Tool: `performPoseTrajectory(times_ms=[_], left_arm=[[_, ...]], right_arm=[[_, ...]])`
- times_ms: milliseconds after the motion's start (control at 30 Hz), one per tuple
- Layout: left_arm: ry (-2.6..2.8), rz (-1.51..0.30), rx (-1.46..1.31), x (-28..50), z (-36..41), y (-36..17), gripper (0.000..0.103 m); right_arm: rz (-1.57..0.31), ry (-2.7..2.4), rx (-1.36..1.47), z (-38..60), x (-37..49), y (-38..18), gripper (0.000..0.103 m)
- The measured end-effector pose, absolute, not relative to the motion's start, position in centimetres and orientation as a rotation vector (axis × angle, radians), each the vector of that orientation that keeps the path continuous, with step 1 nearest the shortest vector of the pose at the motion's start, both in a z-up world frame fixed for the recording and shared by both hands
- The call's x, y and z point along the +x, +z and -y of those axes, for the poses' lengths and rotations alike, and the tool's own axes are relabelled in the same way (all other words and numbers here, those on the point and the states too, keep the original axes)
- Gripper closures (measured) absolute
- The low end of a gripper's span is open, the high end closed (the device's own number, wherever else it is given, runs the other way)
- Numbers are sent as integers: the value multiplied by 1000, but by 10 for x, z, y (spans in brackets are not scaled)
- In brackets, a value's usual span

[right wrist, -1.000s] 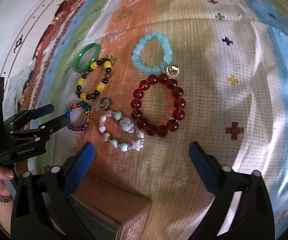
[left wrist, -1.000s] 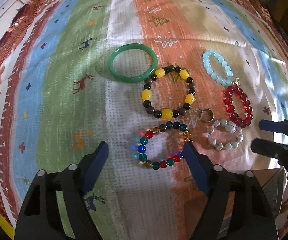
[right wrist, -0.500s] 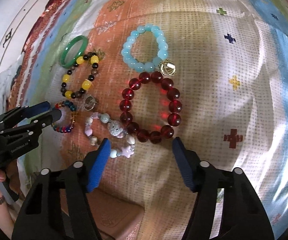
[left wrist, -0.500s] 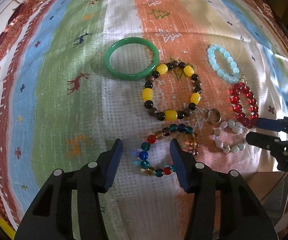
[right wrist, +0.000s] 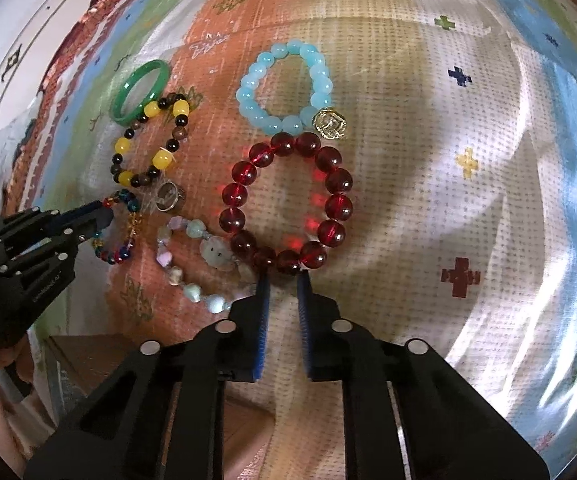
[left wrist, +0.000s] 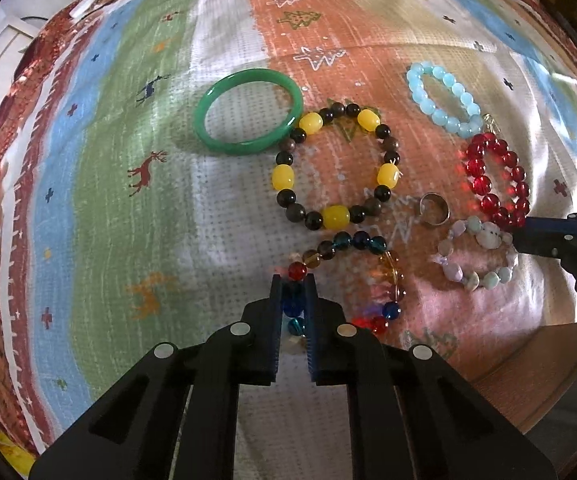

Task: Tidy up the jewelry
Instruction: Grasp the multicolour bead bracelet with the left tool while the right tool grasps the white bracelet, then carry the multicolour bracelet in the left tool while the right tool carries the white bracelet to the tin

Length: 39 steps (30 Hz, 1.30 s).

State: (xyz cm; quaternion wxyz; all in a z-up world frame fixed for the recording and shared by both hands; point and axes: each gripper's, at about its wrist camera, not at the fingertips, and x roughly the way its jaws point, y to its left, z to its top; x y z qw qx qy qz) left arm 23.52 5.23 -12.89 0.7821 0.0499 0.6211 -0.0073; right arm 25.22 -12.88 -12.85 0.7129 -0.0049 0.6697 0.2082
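The left hand-held gripper (left wrist: pixel 292 300) pinches the multicoloured bead bracelet (left wrist: pixel 368 280) lying on the patterned cloth (left wrist: pixel 108 200). The right hand-held gripper (right wrist: pixel 282 292) is pressed together at the red bead bracelet's (right wrist: pixel 328 184) near edge.

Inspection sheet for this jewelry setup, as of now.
Surface: patterned cloth.
Job's things: green bangle, yellow-and-dark bracelet, light-blue bracelet, red bracelet, pastel bracelet, multicolour bracelet, ring; all on the cloth.
Clutter: brown box at the near edge.
Grippers: left claw shut on the multicolour bracelet; right claw shut at the red bracelet's near beads, grip unclear.
Cables: nothing seen.
Surroundings: white panel beyond the cloth.
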Motion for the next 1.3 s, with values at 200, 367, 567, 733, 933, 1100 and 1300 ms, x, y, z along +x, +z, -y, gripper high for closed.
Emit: performPoseTrajectory(times_ms=[200, 367, 567, 733, 933, 1100, 1300], left_arm=[[-17, -1339, 103, 225, -56, -124, 94], [-20, -1344, 99, 229, -61, -125, 94], [-24, -1348, 93, 233, -67, -127, 93], [-17, -1346, 110, 233, -64, -127, 93], [-17, -1349, 111, 232, -60, -127, 93], [-12, -1346, 130, 232, -57, -127, 93], [-22, -1348, 115, 230, -56, -125, 94]], right_arm=[[-1525, 486, 98, 137, 256, -128, 90], [-1542, 504, 140, 141, 256, -127, 82], [-1538, 521, 113, 132, 253, -125, 72], [-1546, 524, 101, 128, 257, -128, 70], [-1526, 523, -8, 109, 254, -129, 69], [-1502, 519, -68, 100, 249, -131, 75], [-1491, 502, -80, 102, 251, -134, 88]])
